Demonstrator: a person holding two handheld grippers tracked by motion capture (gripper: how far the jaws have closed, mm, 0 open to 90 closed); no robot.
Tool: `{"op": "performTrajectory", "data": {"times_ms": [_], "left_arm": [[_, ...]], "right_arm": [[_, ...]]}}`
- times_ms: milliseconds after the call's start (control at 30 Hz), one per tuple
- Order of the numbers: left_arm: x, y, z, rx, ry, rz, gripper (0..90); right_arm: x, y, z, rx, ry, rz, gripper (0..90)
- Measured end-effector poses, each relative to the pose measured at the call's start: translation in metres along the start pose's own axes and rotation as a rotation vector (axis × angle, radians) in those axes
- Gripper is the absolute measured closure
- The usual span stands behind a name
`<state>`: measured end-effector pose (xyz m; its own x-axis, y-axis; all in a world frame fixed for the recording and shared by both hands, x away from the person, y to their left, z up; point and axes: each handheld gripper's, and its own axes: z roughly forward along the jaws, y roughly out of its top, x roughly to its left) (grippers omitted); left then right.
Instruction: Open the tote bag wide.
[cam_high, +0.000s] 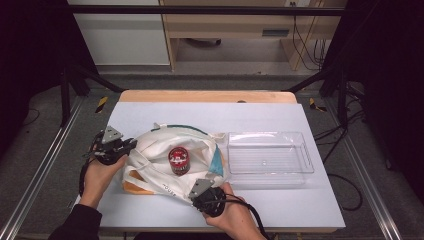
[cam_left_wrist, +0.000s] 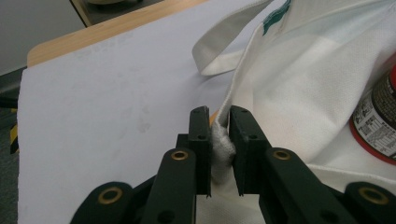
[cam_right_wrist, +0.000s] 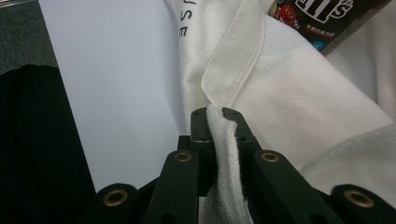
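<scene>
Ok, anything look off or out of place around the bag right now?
Nothing is spilled or damaged. The white tote bag lies crumpled, its rim pinched by the left gripper and right gripper. The red can sits in it; the clear tray sits beside it.

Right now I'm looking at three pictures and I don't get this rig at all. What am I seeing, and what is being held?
No robot here: a person holds a hand gripper in each hand. The high view looks down on the table. The other two pictures come from cameras riding on each gripper, looking along its black jaws. On the table lie a white cloth bag with a red-lidded jar in it, and to its right a clear plastic tray. The left gripper is shut on the bag's edge on one side; the right gripper pinches the edge on the near side.
</scene>
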<state>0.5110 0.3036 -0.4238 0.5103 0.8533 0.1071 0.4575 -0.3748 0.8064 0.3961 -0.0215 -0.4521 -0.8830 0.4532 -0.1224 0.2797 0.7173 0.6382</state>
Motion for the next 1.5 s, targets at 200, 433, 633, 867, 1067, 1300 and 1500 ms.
{"op": "performTrajectory", "data": {"times_ms": [200,433,633,867,1067,1300,1500], "left_arm": [[0.000,-0.001,-0.007,-0.009,-0.008,-0.012,78.5],[-0.015,0.008,-0.031,-0.057,0.011,0.012,71.2],[-0.026,0.010,-0.053,-0.081,0.034,0.032,64.8],[-0.049,0.005,-0.065,-0.081,-0.010,0.050,61.9],[-0.070,-0.005,-0.053,-0.079,-0.042,0.053,56.5],[-0.081,-0.018,-0.040,-0.043,-0.045,0.053,52.3],[-0.081,-0.028,-0.035,-0.011,-0.035,0.064,51.3]], "right_arm": [[-0.001,-0.002,0.002,-0.016,-0.001,0.017,83.6],[-0.003,-0.002,-0.001,-0.041,0.004,0.035,73.5],[-0.001,0.002,-0.005,-0.057,0.006,0.038,58.9],[-0.001,0.011,-0.013,-0.075,-0.030,0.029,46.4],[-0.009,0.026,-0.033,-0.119,-0.065,0.023,44.5],[-0.036,0.051,-0.055,-0.141,-0.118,0.009,45.5],[-0.081,0.074,-0.054,-0.117,-0.156,0.028,50.7]]}}
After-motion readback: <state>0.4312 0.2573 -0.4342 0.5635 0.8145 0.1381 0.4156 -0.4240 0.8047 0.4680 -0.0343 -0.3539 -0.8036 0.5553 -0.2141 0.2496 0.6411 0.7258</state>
